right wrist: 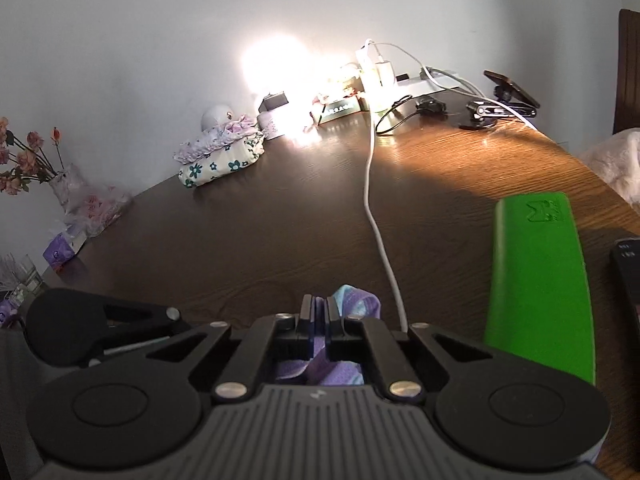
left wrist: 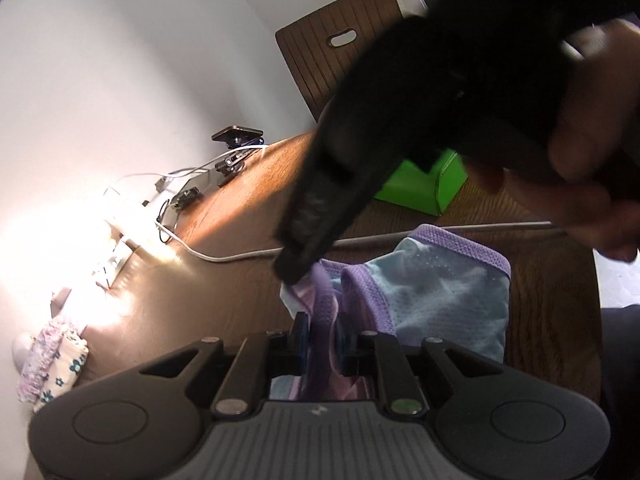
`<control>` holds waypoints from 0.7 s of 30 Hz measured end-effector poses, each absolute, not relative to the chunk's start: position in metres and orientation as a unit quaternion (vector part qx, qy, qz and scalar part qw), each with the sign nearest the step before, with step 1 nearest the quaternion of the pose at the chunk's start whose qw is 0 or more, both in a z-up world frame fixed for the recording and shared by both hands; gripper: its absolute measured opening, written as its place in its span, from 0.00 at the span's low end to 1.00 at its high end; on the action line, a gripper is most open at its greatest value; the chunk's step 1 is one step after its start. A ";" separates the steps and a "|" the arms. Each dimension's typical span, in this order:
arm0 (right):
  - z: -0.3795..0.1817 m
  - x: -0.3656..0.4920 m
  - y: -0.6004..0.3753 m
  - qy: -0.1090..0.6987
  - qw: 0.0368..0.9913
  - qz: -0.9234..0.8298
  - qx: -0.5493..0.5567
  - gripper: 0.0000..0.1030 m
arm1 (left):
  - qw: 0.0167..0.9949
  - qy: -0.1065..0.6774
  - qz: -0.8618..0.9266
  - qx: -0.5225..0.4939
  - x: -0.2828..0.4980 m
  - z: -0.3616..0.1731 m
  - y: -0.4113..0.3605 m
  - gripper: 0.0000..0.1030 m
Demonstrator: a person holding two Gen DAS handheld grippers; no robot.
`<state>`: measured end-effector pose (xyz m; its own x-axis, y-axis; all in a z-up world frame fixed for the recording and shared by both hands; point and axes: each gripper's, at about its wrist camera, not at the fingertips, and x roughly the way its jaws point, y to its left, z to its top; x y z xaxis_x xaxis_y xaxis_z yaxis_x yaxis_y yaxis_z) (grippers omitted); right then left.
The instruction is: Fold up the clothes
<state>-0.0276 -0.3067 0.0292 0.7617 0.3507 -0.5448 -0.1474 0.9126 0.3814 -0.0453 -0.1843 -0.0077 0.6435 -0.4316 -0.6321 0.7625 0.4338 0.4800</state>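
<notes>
A small light-blue garment (left wrist: 436,292) with purple elastic trim lies on the dark wooden table (left wrist: 224,300). My left gripper (left wrist: 322,328) is shut on a bunched purple edge of it. My right gripper (left wrist: 294,270) comes in from above in the left wrist view and pinches the same garment just beyond the left fingers. In the right wrist view my right gripper (right wrist: 318,310) is shut on purple and blue cloth (right wrist: 356,304); most of the garment is hidden under the tool.
A green box (right wrist: 540,292) stands to the right, a white cable (right wrist: 380,232) runs across the table. Chargers and a phone holder (right wrist: 508,92) sit at the back, a floral cloth bundle (right wrist: 220,156) and a flower vase (right wrist: 68,188) at the left. A chair (left wrist: 340,48) stands behind.
</notes>
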 end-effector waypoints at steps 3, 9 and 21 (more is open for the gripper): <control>0.026 -0.042 -0.315 0.306 0.925 0.139 0.179 0.03 | 0.829 0.249 -0.365 0.343 -0.032 0.002 -0.173 0.44; 0.019 -0.064 -0.328 0.292 0.921 0.143 0.215 0.03 | 0.830 0.332 -0.374 0.247 0.003 0.007 -0.161 0.19; 0.010 -0.069 -0.311 0.296 0.932 0.130 0.165 0.03 | 0.854 0.313 -0.320 0.267 -0.028 0.008 -0.144 0.17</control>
